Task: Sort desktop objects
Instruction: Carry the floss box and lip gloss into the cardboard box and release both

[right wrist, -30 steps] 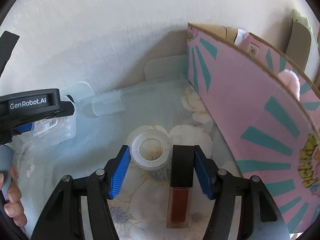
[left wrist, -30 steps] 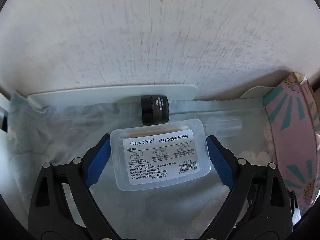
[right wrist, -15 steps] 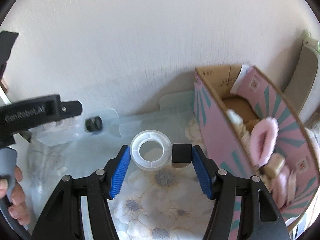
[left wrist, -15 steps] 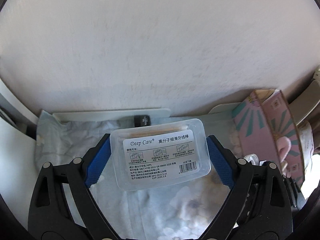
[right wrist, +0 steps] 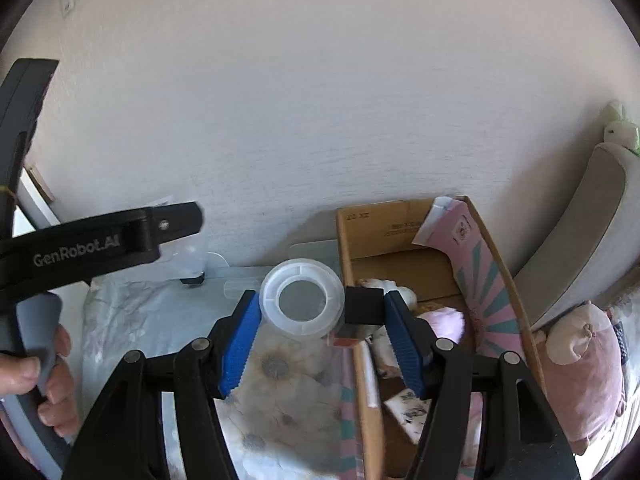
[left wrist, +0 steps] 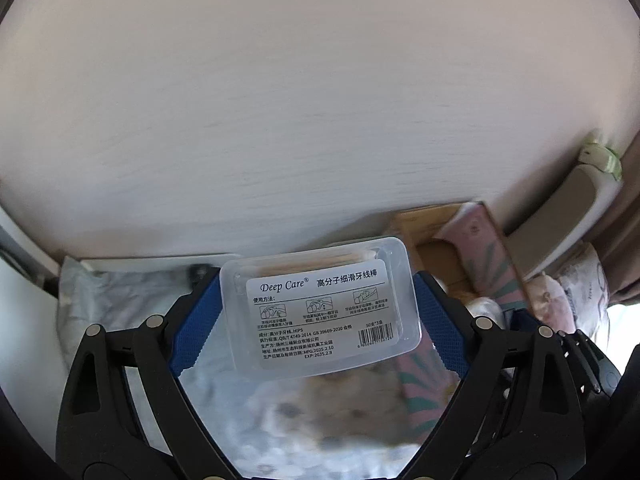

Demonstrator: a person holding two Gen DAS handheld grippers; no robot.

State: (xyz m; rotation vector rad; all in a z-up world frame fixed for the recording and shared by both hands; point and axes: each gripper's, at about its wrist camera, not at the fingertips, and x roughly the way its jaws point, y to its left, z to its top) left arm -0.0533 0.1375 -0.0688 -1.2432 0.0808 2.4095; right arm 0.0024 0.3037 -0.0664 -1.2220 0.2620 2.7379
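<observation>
Two tongs loaded: left tongs (left wrist: pixel 318 310) clamp a clear plastic floss-pick box (left wrist: pixel 320 304); right tongs (right wrist: pixel 322 320), closing, pinch a translucent tape roll (right wrist: pixel 302 298) and black-capped tube (right wrist: pixel 362 306) beside the pink cardboard box (right wrist: pixel 486 280) over the floral counter (right wrist: pixel 280 392).

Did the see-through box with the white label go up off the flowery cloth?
Yes. The clear plastic floss-pick box has risen in the left gripper: the flowery tablecloth now looks smaller and farther below, and the pink cardboard box has come into view.
</observation>
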